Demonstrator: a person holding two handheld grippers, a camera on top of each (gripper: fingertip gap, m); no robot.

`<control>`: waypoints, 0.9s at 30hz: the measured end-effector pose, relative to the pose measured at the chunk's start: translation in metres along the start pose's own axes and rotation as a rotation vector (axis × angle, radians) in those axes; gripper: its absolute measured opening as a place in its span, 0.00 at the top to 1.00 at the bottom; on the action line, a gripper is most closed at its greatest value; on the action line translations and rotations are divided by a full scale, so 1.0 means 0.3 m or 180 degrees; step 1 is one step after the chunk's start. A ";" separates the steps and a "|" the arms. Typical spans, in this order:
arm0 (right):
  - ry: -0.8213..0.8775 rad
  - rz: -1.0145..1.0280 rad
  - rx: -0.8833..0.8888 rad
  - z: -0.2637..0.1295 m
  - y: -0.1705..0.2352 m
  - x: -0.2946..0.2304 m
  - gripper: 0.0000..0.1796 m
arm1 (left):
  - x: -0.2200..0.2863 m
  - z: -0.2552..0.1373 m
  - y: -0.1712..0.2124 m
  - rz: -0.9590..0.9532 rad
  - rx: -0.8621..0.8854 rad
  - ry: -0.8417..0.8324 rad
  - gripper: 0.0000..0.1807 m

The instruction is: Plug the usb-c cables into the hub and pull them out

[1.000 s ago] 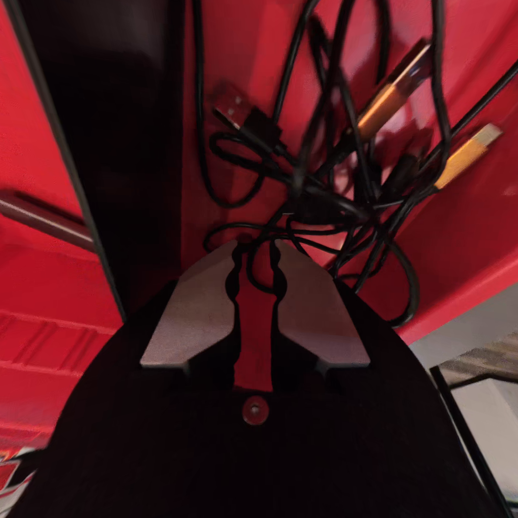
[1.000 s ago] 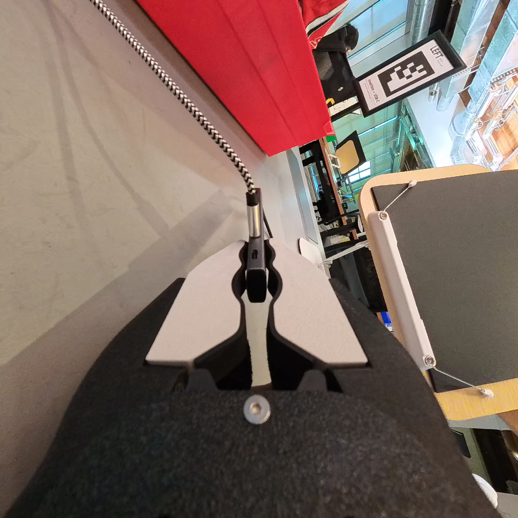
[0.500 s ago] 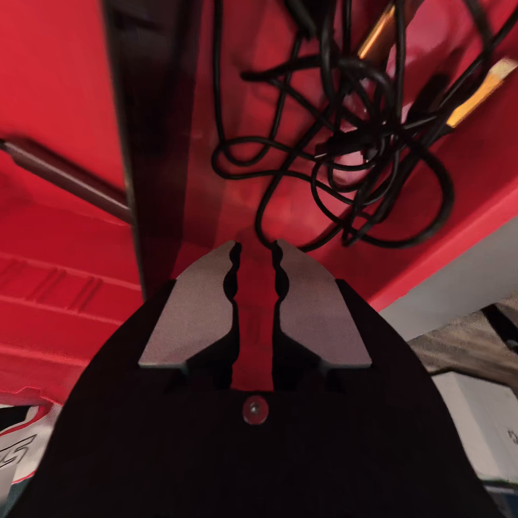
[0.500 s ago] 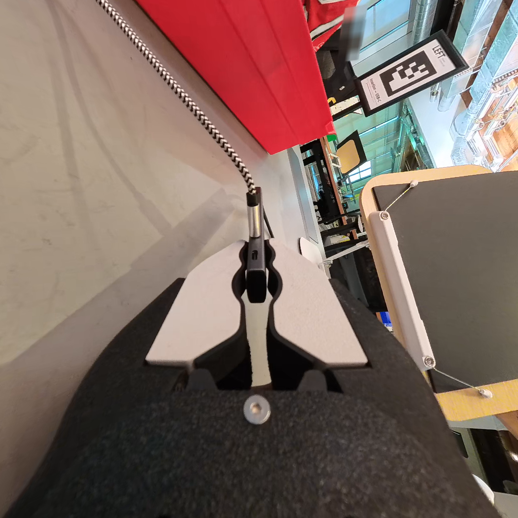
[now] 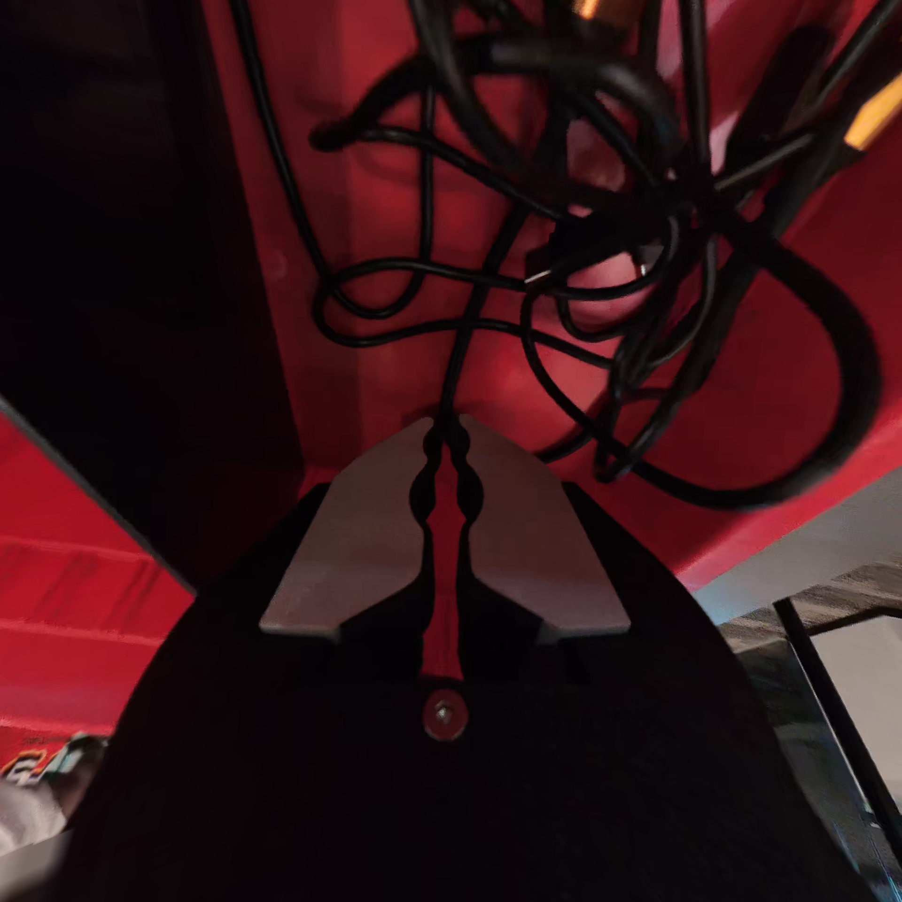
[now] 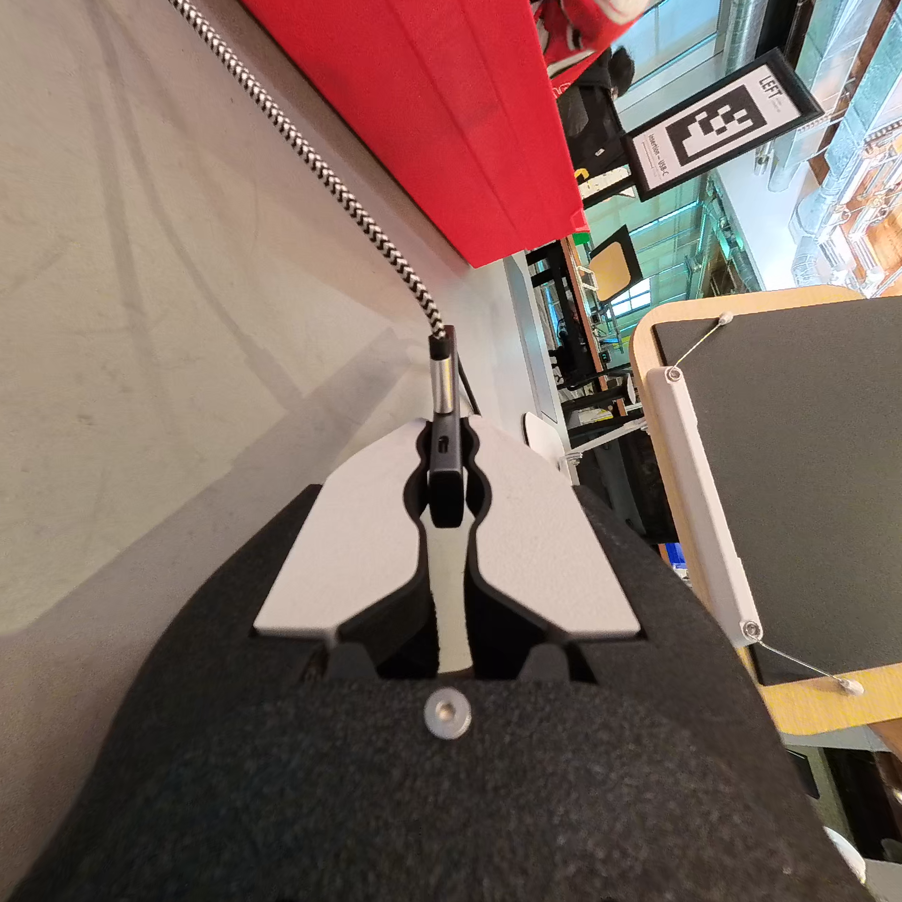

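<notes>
In the left wrist view my left gripper [image 5: 446, 422] is inside a red bin [image 5: 390, 205], its jaws closed on one thin black cable [image 5: 463, 351] that runs up into a tangle of black cables [image 5: 634, 244]. An orange-collared plug [image 5: 873, 117] shows at the top right of the tangle. In the right wrist view my right gripper [image 6: 446, 425] is shut on a small dark grey hub [image 6: 445, 483]. The hub's silver plug sleeve [image 6: 443, 385] and black-and-white braided cable [image 6: 312, 151] lead away over the pale table [image 6: 146, 293].
A black divider wall [image 5: 122, 244] stands in the bin left of the cables. In the right wrist view the red bin [image 6: 439, 122] sits on the table beyond the braided cable. A wood-edged black board [image 6: 805, 463] is close on the right, a framed marker sign [image 6: 717, 122] behind.
My left gripper moved over the cable tangle, and its jaws closed from open onto a black cable strand. The right gripper and hub have hardly moved.
</notes>
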State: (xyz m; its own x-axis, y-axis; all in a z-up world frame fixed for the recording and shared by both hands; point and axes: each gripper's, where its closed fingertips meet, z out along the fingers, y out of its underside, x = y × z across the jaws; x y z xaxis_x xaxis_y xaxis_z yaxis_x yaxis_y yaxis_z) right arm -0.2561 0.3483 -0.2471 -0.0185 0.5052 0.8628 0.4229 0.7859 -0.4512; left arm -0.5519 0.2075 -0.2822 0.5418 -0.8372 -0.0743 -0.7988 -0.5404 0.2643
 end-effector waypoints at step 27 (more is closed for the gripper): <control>0.0227 0.0154 0.0024 -0.016 0.005 0.055 0.95 | 0.265 -0.940 -0.072 -0.1312 0.2022 -0.1180 0.99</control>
State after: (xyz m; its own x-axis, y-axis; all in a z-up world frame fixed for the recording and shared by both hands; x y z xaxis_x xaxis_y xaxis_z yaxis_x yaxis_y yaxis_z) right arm -0.2515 0.3560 -0.2325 0.0665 0.5163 0.8538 0.4149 0.7639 -0.4943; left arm -0.4179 0.1762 -0.0228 0.7900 -0.4760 -0.3865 -0.6113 -0.6603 -0.4363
